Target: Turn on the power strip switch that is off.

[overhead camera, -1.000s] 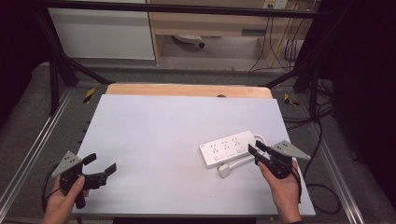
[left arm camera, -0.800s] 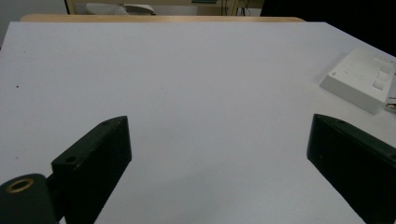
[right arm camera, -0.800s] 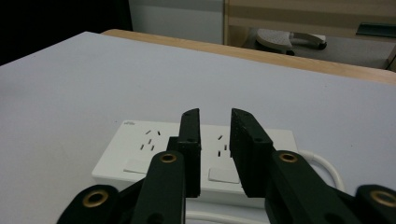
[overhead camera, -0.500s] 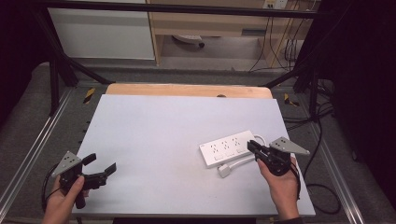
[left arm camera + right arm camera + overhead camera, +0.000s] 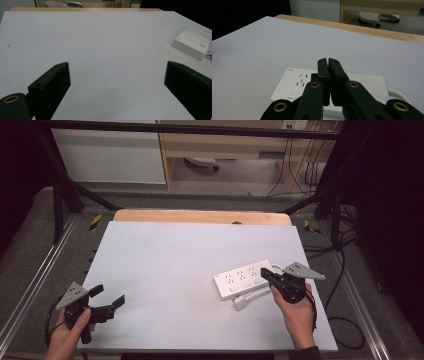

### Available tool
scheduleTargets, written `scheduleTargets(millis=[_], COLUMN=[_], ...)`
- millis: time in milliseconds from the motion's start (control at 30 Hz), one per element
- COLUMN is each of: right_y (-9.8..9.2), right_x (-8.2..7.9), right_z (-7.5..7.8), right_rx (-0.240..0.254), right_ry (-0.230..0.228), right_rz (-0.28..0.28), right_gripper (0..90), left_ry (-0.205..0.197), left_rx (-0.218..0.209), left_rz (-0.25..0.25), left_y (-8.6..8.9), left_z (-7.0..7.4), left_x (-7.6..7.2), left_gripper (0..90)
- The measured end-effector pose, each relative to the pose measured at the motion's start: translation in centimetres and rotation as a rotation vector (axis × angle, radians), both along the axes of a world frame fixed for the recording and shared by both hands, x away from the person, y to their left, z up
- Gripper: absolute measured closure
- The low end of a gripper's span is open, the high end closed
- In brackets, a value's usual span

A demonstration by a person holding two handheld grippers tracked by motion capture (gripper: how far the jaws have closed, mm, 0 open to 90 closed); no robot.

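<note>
A white power strip (image 5: 242, 279) lies flat on the pale table (image 5: 190, 245), right of the middle, and its white cable ends in a plug (image 5: 241, 303) just in front of it. My right gripper (image 5: 263, 272) hovers over the strip's right end. Its jaws have just been closing and now stand shut, pressed together with nothing between them (image 5: 328, 61), above the strip's sockets (image 5: 297, 83). My left gripper (image 5: 107, 296) rests near the table's front left corner, open and holding nothing. In the left gripper view (image 5: 117, 77) the strip (image 5: 193, 41) lies far off to the right.
A wooden board (image 5: 200, 216) borders the table's far edge. Metal rails (image 5: 30, 285) run along both sides. Black cables (image 5: 345, 320) trail on the floor to the right. A white cabinet (image 5: 107, 155) and a shelf stand beyond the table.
The right gripper's jaws have closed from apart to pressed together, and it shifted slightly toward the power strip. The left gripper has not moved.
</note>
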State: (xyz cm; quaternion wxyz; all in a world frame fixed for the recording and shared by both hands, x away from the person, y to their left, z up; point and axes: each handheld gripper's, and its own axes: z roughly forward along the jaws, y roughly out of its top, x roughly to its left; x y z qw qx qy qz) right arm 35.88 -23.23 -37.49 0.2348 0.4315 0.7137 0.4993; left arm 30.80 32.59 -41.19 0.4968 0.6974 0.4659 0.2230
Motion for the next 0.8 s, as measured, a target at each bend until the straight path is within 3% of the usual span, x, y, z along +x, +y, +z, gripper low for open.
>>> scheduleTargets(millis=[800], right_y=[1.7], right_x=[1.5], right_z=[-0.6], right_rx=[-0.039], right_ry=[0.03], right_rz=[0.026], right_gripper=[90.0], left_ry=[0.0], left_rx=[0.0], left_rz=[0.003], left_y=[0.0], left_z=[0.0], left_x=[0.0], left_gripper=[7.0])
